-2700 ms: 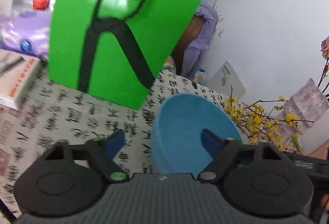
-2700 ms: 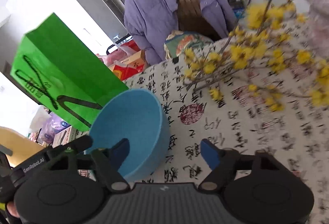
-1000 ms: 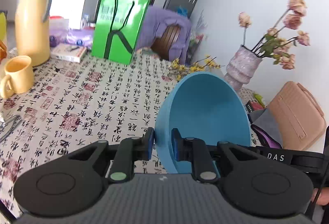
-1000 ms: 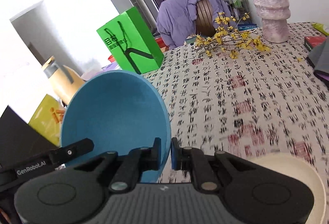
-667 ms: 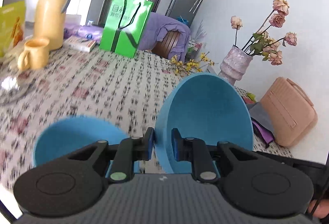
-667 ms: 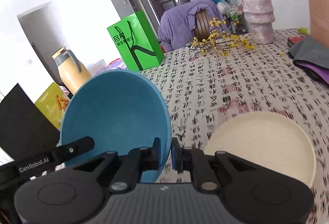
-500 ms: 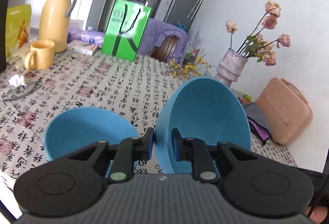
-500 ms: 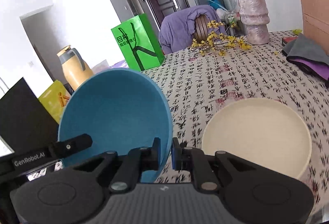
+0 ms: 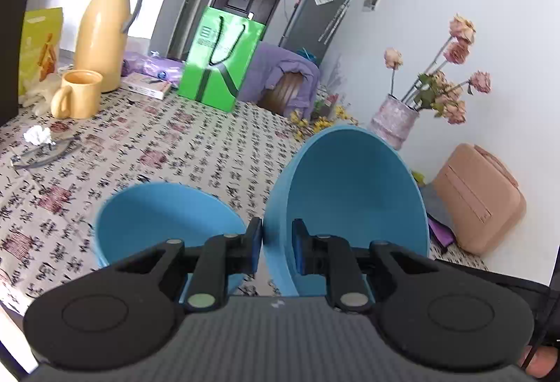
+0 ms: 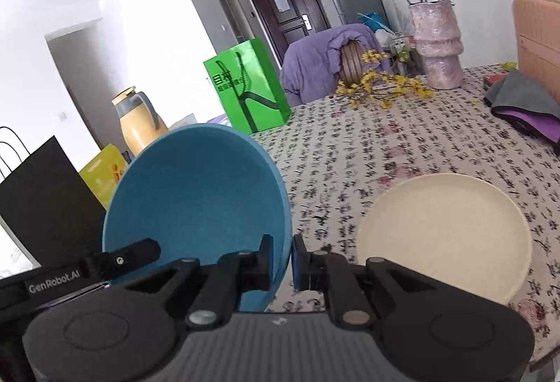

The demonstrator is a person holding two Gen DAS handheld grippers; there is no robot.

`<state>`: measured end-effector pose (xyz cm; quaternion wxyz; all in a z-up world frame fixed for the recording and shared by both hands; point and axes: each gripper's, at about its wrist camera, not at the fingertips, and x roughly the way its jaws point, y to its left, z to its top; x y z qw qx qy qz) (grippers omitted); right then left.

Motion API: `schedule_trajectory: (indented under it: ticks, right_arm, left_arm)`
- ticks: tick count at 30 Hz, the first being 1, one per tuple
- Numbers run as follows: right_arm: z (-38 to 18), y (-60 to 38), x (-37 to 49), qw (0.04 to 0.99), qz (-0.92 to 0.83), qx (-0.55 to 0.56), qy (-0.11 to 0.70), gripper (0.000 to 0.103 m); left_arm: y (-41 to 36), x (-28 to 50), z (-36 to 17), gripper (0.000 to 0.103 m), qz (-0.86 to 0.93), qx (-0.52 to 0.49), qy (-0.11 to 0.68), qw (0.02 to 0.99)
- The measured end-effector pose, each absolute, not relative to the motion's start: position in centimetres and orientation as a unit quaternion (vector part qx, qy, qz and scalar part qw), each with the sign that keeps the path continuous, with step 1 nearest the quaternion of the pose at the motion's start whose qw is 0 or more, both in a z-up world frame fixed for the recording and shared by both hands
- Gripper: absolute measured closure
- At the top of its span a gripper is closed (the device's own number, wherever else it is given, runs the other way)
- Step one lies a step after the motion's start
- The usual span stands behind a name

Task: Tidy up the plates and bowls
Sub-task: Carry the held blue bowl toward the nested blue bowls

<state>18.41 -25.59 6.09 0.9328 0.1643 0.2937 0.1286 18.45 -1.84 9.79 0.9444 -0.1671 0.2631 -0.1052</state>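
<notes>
A blue bowl [image 9: 353,193] hangs tilted above the table, held by both grippers on opposite sides of its rim. My left gripper [image 9: 276,242] is shut on the bowl's left rim. In the right wrist view the same bowl [image 10: 199,196] has my right gripper [image 10: 282,259] shut on its right rim. A second blue bowl [image 9: 164,224] stands upright on the tablecloth just left of the held one, near the table's front edge. A cream plate [image 10: 444,235] lies flat on the cloth to the right of the right gripper.
A yellow thermos [image 9: 105,32], a yellow mug [image 9: 78,93] and a green paper bag [image 9: 220,60] stand at the far left. A vase of flowers [image 9: 395,119], a pink case [image 9: 479,196] and folded cloths [image 10: 525,109] sit on the right. A black bag [image 10: 42,207] stands at the left.
Both grippers, open around the bowl beside the green bag earlier, shut on its rim and drew it back across the table. The second blue bowl and the cream plate came into view.
</notes>
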Motion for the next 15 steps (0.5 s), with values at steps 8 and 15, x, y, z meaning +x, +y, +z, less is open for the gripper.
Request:
schedule_trajectory:
  ticks: [8,15]
  right_arm:
    - [6.4,-21.7,21.0,0.928,0.163,0.151,0.297,0.091]
    - [5.3,-17.0,23.1,0.917,0.192,0.127,0.325,0.089]
  left_arm:
    - [2.0,19.2,10.4,0.085,-0.076,-0.172,0.247,0.951]
    - [6.1,20.0,9.2,0.085,-0.040,-0.189,0.264,0.945]
